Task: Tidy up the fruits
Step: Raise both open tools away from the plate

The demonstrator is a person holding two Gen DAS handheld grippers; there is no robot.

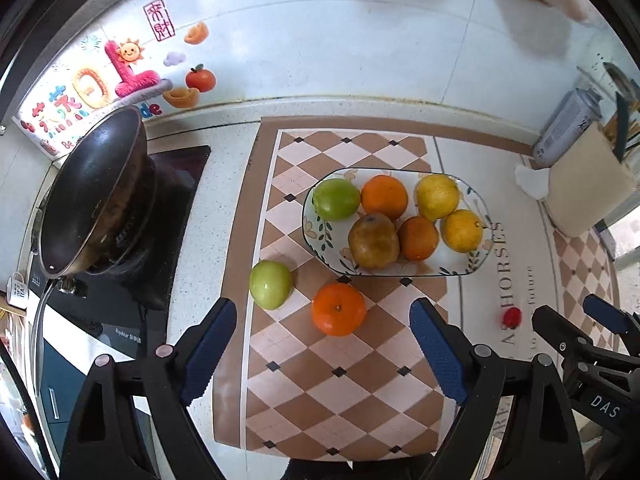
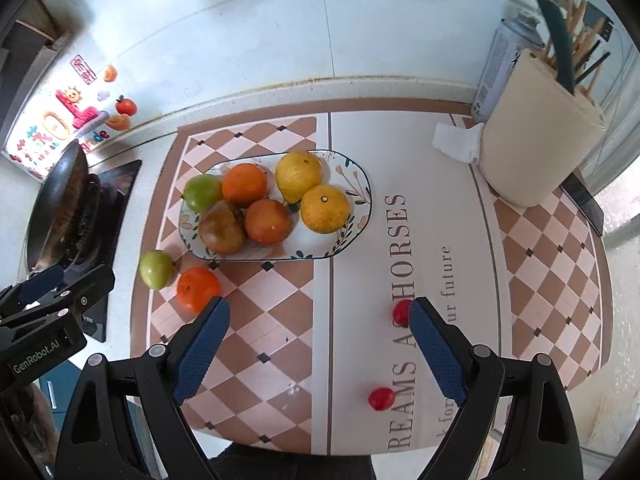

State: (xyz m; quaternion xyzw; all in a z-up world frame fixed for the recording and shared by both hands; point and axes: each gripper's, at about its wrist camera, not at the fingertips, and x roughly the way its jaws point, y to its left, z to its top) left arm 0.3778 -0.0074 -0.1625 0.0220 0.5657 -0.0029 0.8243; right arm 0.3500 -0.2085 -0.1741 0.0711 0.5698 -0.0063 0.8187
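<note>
A patterned oval plate (image 1: 316,236) (image 2: 352,224) on the checkered mat holds several fruits: a green apple, oranges, yellow citrus and a brownish pear. A loose green apple (image 1: 271,284) (image 2: 157,269) and a loose orange (image 1: 339,309) (image 2: 197,289) lie on the mat in front of the plate. My left gripper (image 1: 322,320) is open, just short of the loose orange. My right gripper (image 2: 318,316) is open and empty above the mat. Two small red fruits (image 2: 400,311) (image 2: 380,398) lie near its right finger; one also shows in the left wrist view (image 1: 512,317).
A black wok (image 1: 94,192) (image 2: 56,208) sits on a stove at the left. A paper roll (image 2: 540,132) (image 1: 588,184), a spray can (image 2: 504,60) and a utensil holder stand at the right. A tiled wall runs behind.
</note>
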